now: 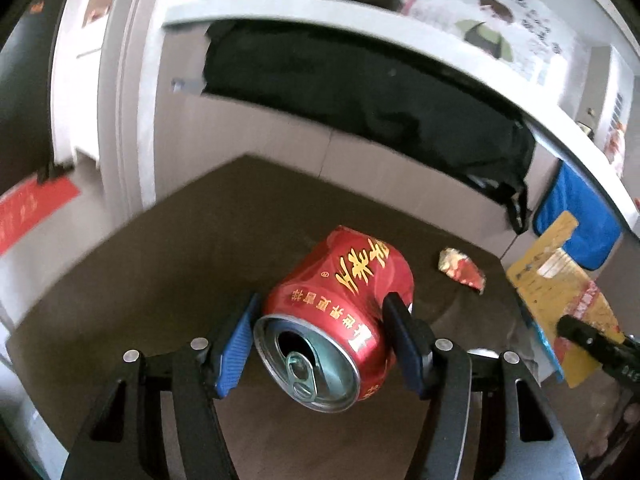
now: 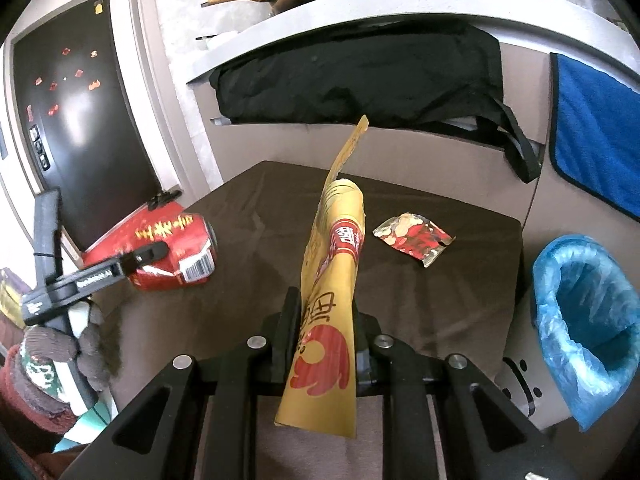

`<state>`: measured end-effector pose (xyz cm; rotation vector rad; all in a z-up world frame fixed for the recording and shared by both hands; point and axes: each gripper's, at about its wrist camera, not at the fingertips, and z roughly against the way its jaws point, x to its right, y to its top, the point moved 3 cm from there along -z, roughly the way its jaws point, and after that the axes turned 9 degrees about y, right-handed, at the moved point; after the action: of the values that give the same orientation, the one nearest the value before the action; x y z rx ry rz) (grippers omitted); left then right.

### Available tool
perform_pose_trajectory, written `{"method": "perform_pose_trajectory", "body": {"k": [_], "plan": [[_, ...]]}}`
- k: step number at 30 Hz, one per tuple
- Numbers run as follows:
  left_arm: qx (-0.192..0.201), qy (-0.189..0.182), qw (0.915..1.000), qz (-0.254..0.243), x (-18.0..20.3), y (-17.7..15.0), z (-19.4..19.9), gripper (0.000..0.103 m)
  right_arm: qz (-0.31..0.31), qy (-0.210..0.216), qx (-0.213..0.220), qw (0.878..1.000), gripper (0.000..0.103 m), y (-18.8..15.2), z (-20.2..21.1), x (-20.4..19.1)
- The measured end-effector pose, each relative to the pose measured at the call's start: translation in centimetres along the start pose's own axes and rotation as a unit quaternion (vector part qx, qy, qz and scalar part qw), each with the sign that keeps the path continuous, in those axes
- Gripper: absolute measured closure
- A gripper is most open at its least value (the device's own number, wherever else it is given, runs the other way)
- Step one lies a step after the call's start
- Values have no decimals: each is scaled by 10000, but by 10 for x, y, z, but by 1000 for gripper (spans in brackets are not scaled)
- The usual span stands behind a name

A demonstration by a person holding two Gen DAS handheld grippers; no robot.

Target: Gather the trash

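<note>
My left gripper (image 1: 320,320) is shut on a dented red drink can (image 1: 344,300) with gold lettering, its open top facing the camera, held above the brown table (image 1: 160,272). The can also shows in the right wrist view (image 2: 168,248), with the left gripper's finger across it. My right gripper (image 2: 326,320) is shut on a yellow and red snack wrapper (image 2: 332,280) that stands up between the jaws. A small crumpled red and gold wrapper (image 2: 412,236) lies on the table; it also shows in the left wrist view (image 1: 460,266).
A bin lined with a blue bag (image 2: 588,320) stands to the right of the table. A black bag (image 2: 360,72) hangs under the grey counter (image 2: 320,12) behind, with a blue cloth (image 2: 596,128) at the right. A dark door (image 2: 72,120) is at the left.
</note>
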<state>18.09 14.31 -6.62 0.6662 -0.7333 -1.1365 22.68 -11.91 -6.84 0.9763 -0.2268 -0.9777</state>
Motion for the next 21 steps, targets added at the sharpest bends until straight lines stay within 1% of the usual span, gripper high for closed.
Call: {"method": "perform_pose_trajectory", "body": {"k": [4,7,8,9,10,11,14,17,19,20,21], "plan": [[379,-97,9990,-233,27,16,17,41,11,-41,100,9999,85,3,5,3],[577,-224,9972,-416,49,28,25,42,25,-94,226,9997,85,10,13,6],[612,-230,9968,-470,55,31,25,64,33,-110,268,9996,85,13,16,8],[591,-184,9968,-505,58,34,22,65,36,-129,301,9995,85,15,18,11],[571,-206,9969,-493,61,36,19,75,38,-145,315,9994,85,17,20,13],[512,-221,9974,-459,62,37,14,78,33,-161,315,9994,85,18,20,15],[373,-223,9982,-422,59,36,0,78,-7,-149,246,9996,85,15,18,22],[64,-512,9985,-173,48,34,-10,77,-86,-133,169,9997,85,9,13,29],[-99,-553,9984,-24,38,33,-9,73,-174,-106,124,9997,85,5,10,34],[-157,-574,9982,-10,35,30,-7,64,-217,-98,103,9997,85,3,8,36],[-261,-600,9979,24,30,24,-3,51,-252,-79,82,9996,85,1,7,37]]}}
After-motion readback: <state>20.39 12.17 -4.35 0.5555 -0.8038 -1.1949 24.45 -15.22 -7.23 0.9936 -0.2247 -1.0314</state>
